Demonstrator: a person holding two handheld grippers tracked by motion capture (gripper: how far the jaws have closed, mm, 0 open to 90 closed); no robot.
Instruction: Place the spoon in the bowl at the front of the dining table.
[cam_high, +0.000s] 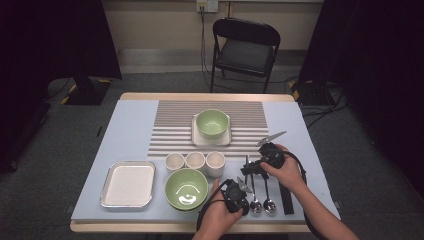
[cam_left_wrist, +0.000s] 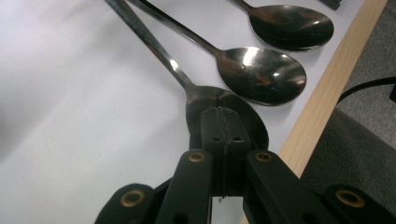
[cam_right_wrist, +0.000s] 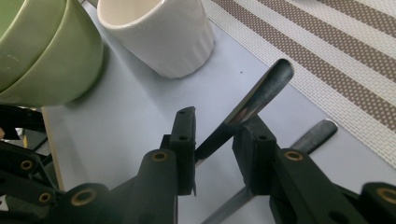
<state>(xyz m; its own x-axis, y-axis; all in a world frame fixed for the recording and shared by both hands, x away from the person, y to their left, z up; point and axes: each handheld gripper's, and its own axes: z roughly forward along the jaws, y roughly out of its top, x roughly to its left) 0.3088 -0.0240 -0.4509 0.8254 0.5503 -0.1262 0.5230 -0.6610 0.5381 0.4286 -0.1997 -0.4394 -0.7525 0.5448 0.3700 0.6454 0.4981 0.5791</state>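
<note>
Your spoons (cam_left_wrist: 261, 74) are polished metal, mirror-glossy in the bowls, with smooth shiny handles (cam_right_wrist: 259, 95). The jaws you hold them with look like matt black plastic, set with brass-coloured rivets. The cup (cam_right_wrist: 159, 32) beside you is smooth off-white ceramic with a soft sheen; the bowl (cam_right_wrist: 44, 51) a green glaze. The mat (cam_right_wrist: 355, 60) is coarse woven cloth. The table edge (cam_left_wrist: 322, 112) is pale wood.
</note>
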